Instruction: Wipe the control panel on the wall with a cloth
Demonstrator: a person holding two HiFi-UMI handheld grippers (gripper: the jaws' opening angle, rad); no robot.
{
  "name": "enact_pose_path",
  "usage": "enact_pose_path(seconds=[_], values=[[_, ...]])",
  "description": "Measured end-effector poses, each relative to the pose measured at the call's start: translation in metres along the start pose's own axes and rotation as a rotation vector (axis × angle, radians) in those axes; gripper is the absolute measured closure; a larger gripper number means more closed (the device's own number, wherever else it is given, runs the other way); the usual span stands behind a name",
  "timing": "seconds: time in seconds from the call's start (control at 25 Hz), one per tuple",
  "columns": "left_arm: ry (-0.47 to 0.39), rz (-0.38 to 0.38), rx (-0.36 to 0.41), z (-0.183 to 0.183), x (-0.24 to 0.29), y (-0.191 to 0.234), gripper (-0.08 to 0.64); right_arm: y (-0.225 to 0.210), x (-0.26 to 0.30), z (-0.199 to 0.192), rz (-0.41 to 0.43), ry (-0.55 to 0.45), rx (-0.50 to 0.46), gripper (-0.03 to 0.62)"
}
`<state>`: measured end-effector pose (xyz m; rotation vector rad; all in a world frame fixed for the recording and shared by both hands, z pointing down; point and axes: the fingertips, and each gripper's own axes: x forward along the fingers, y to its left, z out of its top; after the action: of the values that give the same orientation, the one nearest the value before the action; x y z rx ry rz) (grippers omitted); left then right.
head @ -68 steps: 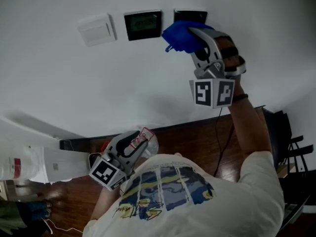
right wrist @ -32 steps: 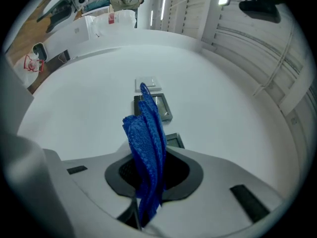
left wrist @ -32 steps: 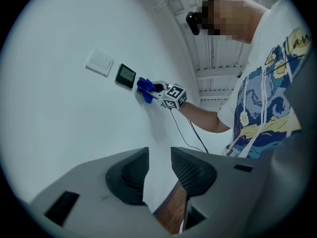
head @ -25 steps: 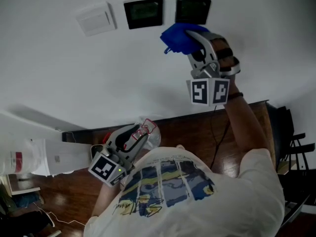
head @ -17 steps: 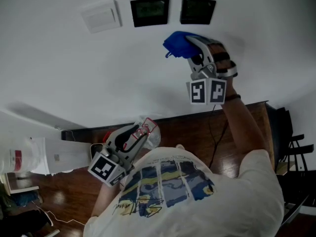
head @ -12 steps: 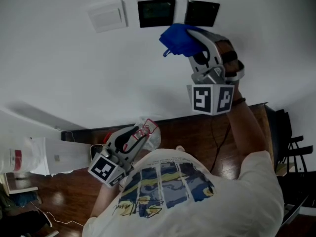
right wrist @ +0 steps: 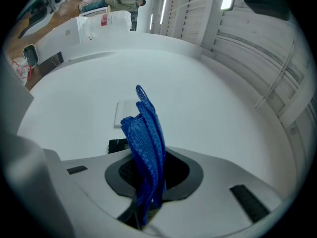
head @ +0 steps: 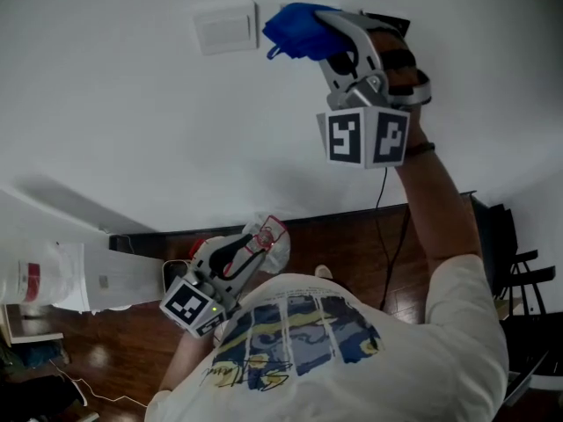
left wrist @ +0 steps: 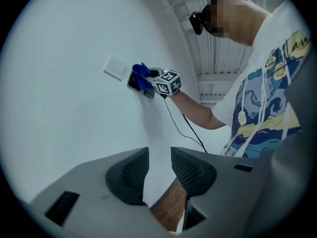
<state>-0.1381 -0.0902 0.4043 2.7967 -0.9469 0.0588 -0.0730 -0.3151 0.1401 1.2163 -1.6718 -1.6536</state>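
Background: white painted wall (head: 132, 130) fills most of the head view, meeting a dark wooden floor (head: 352, 231) at its foot. A white square switch plate (head: 226, 27) is mounted high on the wall, and a dark rectangular control panel (right wrist: 117, 146) sits just beside it. The right tongs (right wrist: 151, 175) are raised to the wall at panel height. Their jaws are closed firmly on a blue mesh cloth (right wrist: 147, 133), which stands up from between them in a bunched fold. In the head view the cloth lies in front of the panel's position, just beside the switch plate. In the right gripper view part of the panel's face shows clear to one side of the cloth. Contact between cloth and panel cannot be confirmed from any view. A second dark panel (head: 393, 19) shows as a sliver behind the body of the right tongs. A black cable (head: 380, 192) hangs down the wall below that arm. The left tongs (left wrist: 158, 165) are held low at the person's chest, well apart from the wall fittings. Their jaws stand slightly apart with nothing between them, only floor and wall visible through the gap. The person wears a white T-shirt with a blue and yellow print (head: 352, 350).
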Motion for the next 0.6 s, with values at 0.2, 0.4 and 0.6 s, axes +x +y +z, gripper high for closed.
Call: enact_pose_path(seconds=[0.2, 0.4, 0.6], values=[[-0.012, 0.009, -0.026, -0.002, -0.009, 0.004, 0.445, 0.028, 0.0, -0.003, 0.036, 0.024, -0.008, 0.503], [-0.02, 0.003, -0.027, -0.001, -0.011, 0.004, 0.445, 0.064, -0.004, -0.008, 0.08, 0.043, 0.002, 0.503], [0.003, 0.01, -0.014, -0.007, -0.017, 0.009, 0.445, 0.102, -0.009, -0.014, 0.149, 0.059, 0.018, 0.503]])
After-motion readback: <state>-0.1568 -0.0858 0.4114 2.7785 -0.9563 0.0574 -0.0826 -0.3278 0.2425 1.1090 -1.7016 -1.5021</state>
